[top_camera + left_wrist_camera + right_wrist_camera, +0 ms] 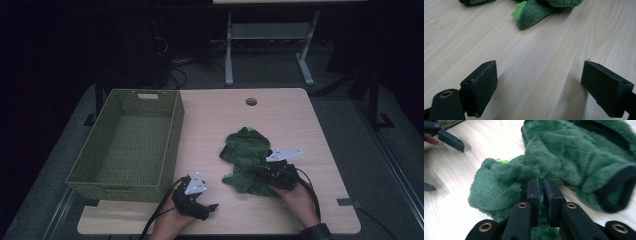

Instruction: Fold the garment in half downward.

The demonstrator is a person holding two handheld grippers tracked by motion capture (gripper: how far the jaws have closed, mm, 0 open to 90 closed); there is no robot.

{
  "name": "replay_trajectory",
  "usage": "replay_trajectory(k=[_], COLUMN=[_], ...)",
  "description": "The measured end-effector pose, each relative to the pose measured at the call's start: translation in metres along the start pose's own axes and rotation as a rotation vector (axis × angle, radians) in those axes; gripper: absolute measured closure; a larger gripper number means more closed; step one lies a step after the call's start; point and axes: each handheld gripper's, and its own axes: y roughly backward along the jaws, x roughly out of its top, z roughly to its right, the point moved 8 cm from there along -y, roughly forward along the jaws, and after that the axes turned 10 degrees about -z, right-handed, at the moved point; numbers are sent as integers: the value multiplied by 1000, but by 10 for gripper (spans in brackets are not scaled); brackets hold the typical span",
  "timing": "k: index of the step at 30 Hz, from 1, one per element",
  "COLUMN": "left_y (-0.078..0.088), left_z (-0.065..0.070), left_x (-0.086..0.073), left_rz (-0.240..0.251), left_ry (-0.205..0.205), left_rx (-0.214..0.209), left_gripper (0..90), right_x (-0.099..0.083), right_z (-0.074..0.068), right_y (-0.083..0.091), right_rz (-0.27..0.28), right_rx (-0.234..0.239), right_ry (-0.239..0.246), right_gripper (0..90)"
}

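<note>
Near the front edge of the table, right gripper: the right gripper (541, 195) has its two black jaws drawn nearly together, pinching a fold of the fuzzy dark green plush garment (574, 157).
Garment's place: it lies crumpled on the pale wooden table (300, 120), well to the right of the woven olive-green basket (127, 142), apart from it.
Grip, as I judge it: only a thin tuck of pile sits between the pads, close to the near edge of the heap; most of the cloth rests on the wood.
Risk one: lifted by so small a bite, the plush could slide out of the jaws, because deep pile gives the pads little to press on.
Risk two: the loose bulk and the black-trimmed cuff (621, 187) would hang low and could drag across the table or catch on the basket's near wall on the way over.
Risk three: dropped from one corner, part of the garment may drape over the basket's rim rather than fall inside.
Left gripper: the left gripper (539, 85) has its jaws wide apart with bare wood between them, resting just right of the basket's front corner, short of the garment.
Left gripper's risk: idle there, it offers no second hold, so the whole weight rests on one pinch.
</note>
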Motion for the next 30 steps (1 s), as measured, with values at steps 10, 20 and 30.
replay_trajectory(k=[10, 20, 30], left_y=[0, 0, 0], left_z=[0, 0, 0], left_x=[0, 1, 0], left_rz=[2, 0, -4], left_ry=[3, 1, 1], left_rx=[-3, -2, -4], left_gripper=[124, 125, 125], right_x=[-17, -53, -92], right_z=[25, 45, 49], right_y=[31, 56, 75], right_rz=[52, 62, 56], right_rx=[-61, -79, -108], right_ry=[-28, -75, -119], right_gripper=[712, 685, 665])
